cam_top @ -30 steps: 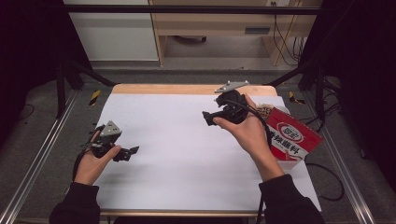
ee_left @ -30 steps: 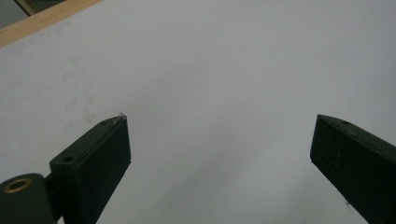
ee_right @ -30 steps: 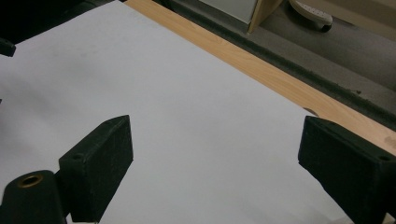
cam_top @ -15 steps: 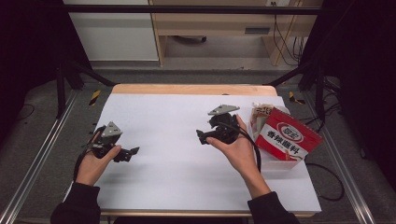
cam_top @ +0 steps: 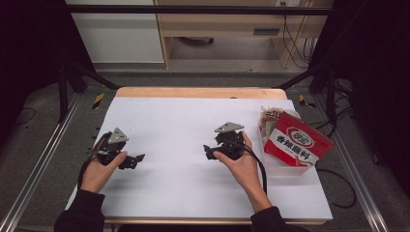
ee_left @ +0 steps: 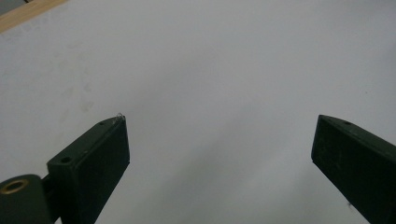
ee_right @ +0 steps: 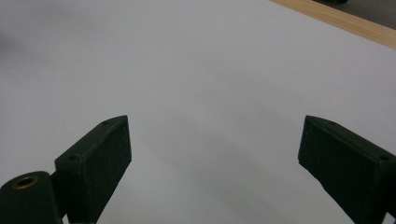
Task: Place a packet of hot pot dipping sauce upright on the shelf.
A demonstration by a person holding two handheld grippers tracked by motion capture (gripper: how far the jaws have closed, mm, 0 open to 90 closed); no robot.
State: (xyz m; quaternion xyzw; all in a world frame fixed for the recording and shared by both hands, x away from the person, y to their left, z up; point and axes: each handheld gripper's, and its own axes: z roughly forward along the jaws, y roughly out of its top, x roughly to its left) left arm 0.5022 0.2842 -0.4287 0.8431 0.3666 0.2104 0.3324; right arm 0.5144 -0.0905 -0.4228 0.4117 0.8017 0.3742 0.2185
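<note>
My left gripper (cam_top: pixel 136 159) rests low over the white table sheet (cam_top: pixel 183 125) at the left, held in a hand and pointing right. Its jaws stand wide apart in the left gripper view (ee_left: pixel 219 154), with only white sheet between them. My right gripper (cam_top: pixel 209 151) is near the middle of the table, pointing left, a hand around it and a black cable trailing back. The right gripper view (ee_right: pixel 212 149) also has its jaws wide apart over bare sheet. A red and white snack bag (cam_top: pixel 299 140) lies in a clear tray at the right, behind the right hand.
The clear tray (cam_top: pixel 285 166) with the bag sits near the table's right edge. A wooden table edge (cam_top: pixel 198 93) runs along the far side. Metal frame rails (cam_top: pixel 43 159) flank the table on both sides.
The right gripper has moved away from the snack bag, leftward and toward the person, to the table's middle. The left gripper has stayed put.
</note>
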